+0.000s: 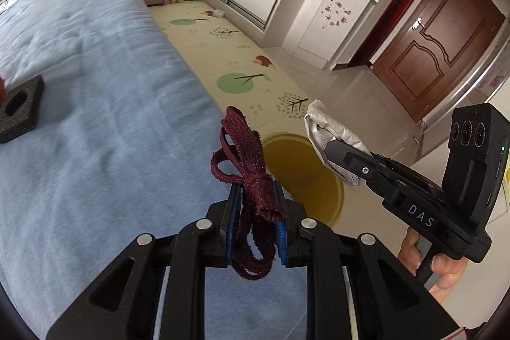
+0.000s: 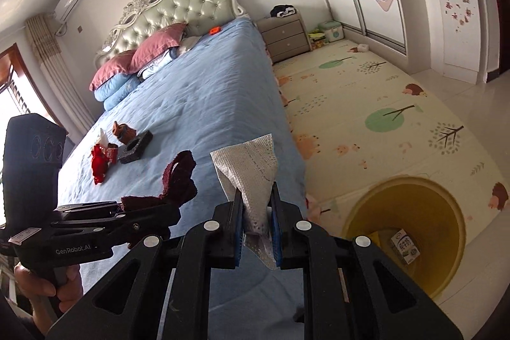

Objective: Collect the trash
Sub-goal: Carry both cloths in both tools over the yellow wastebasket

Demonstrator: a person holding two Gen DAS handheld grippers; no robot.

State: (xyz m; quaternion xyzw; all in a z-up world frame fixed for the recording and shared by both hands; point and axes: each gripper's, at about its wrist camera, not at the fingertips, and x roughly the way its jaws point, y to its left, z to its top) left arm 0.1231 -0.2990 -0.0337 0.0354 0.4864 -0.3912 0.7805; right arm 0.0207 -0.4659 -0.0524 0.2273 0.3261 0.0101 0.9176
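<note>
Carry step: left gripper (image 1: 255, 212) jaws clamped on dark-red knotted fabric strap (image 1: 245, 155), right gripper (image 2: 256, 222) pinching crumpled silver foil wrapper (image 2: 251, 171), both past blue bed's (image 2: 207, 104) side edge. Next: centre over yellow round plastic bin (image 2: 446, 212) on floor, release.

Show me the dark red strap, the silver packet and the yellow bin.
dark red strap (image 1: 251, 180), left wrist view, its knotted middle.
silver packet (image 2: 248, 163), right wrist view, its flat upper face.
yellow bin (image 2: 446, 212), right wrist view, its inner wall.
</note>
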